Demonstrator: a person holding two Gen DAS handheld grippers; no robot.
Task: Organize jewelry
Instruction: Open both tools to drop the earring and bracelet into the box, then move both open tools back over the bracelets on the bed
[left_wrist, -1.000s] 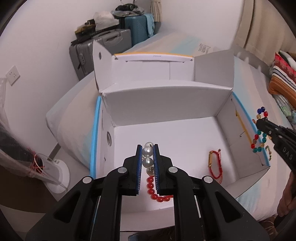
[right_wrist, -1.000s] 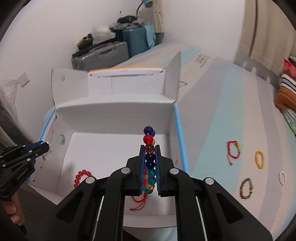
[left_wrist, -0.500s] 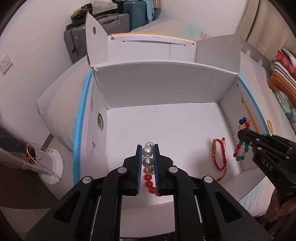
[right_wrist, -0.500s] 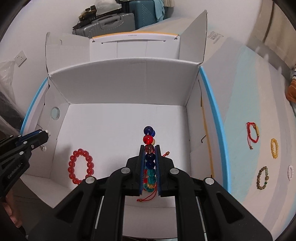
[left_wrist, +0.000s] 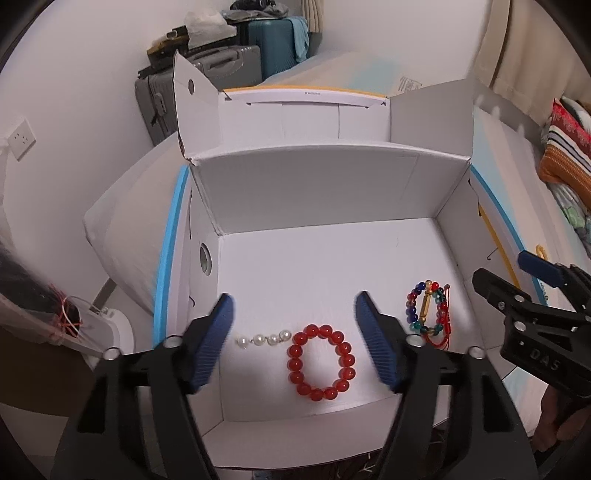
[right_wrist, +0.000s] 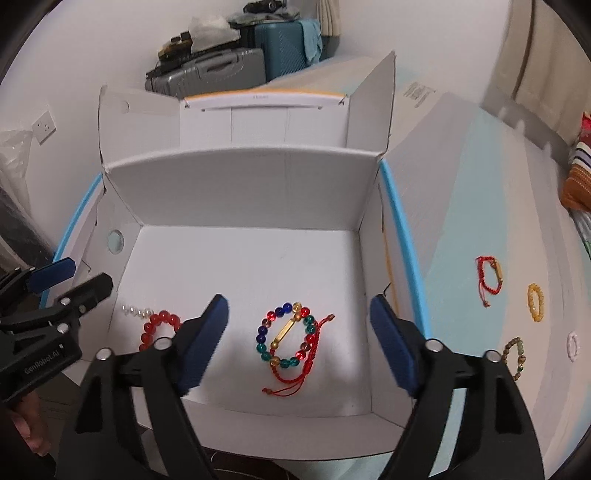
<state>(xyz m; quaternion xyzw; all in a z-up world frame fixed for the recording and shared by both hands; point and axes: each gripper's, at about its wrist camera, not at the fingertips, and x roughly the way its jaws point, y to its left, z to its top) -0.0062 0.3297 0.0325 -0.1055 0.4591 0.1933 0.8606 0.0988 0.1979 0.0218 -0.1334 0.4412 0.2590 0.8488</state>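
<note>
- Bed (right_wrist: 480, 177): pale striped sheet, carries the open white box (left_wrist: 314, 192) with flaps up.
- Left gripper (left_wrist: 295, 314): above the box's near edge, jaws opening, spread wide, pads touching nothing.
- Right gripper (right_wrist: 299, 317): over the box floor, jaws opening, spread wide, nothing pinched.
- Red bead bracelet (left_wrist: 320, 363): flat on the box floor, below the left jaws.
- Multicolour bead bracelet (right_wrist: 287, 338): on the floor with a red cord bracelet (right_wrist: 295, 373) and gold bar overlapping it.
- Pearl strand (left_wrist: 263, 338): just left of the red beads, touching or nearly.
- Four more bracelets on the sheet, right of the box: red cord (right_wrist: 489, 275), yellow (right_wrist: 535, 302), olive (right_wrist: 517, 356), white (right_wrist: 572, 345).
</note>
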